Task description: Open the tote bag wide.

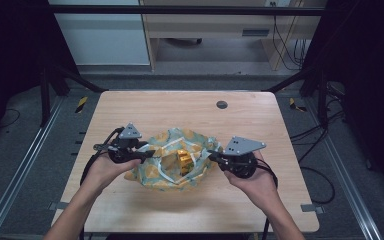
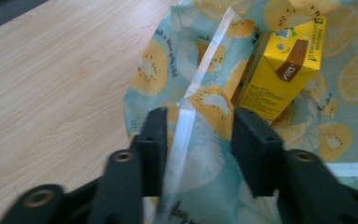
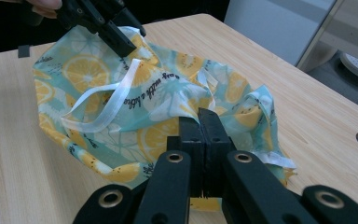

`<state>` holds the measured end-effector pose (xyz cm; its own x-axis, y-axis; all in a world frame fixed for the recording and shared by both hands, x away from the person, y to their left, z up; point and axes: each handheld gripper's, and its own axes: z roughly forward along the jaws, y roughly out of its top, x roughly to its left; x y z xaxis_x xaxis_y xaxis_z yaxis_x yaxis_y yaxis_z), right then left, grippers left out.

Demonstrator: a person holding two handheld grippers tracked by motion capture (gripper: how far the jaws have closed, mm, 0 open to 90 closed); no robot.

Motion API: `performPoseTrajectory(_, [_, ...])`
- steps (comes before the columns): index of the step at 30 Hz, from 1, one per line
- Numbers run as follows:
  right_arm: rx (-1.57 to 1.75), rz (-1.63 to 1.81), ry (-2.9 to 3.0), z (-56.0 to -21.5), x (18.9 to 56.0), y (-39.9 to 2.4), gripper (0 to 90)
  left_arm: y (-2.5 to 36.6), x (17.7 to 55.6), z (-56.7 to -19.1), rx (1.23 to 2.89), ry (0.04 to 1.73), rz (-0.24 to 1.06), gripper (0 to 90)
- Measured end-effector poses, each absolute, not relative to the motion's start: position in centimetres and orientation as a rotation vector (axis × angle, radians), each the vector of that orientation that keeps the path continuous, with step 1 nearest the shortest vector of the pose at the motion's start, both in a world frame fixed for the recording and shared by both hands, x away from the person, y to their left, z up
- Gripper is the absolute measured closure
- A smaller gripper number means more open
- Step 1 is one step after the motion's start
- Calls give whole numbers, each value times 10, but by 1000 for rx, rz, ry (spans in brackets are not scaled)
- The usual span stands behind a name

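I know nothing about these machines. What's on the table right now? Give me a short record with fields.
surface: wooden table
main item: fruit-print cloth bag, mouth open
inside bag: yellow drink carton
bag handle: white strap, between the left jaws
left gripper: jaws apart astride the bag's rim
right gripper: jaws closed at the bag's opposite edge; fabric between them not discernible
hands: one holds each gripper
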<state>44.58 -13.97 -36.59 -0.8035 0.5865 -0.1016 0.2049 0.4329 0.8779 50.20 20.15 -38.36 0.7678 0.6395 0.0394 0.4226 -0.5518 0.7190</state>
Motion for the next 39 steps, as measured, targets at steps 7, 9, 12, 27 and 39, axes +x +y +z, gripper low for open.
performPoseTrajectory(7, [688, 1322, 2276, -364, 445, -148, 898, 217, 490, -375, 2161, 773, 437, 880])
performPoseTrajectory(9, [690, 1317, 2264, -364, 444, -152, 898, 227, 482, -370, 2069, 776, 445, 880])
performPoseTrajectory(12, [709, 1318, 2248, -364, 442, -158, 898, 239, 467, -367, 1972, 759, 444, 877])
performPoseTrajectory(27, [763, 1266, 2279, -389, 418, -177, 898, 248, 419, -395, 2017, 638, 361, 877])
performPoseTrajectory(39, [803, 1214, 2333, -418, 412, -183, 899, 240, 414, -421, 2105, 621, 325, 880])
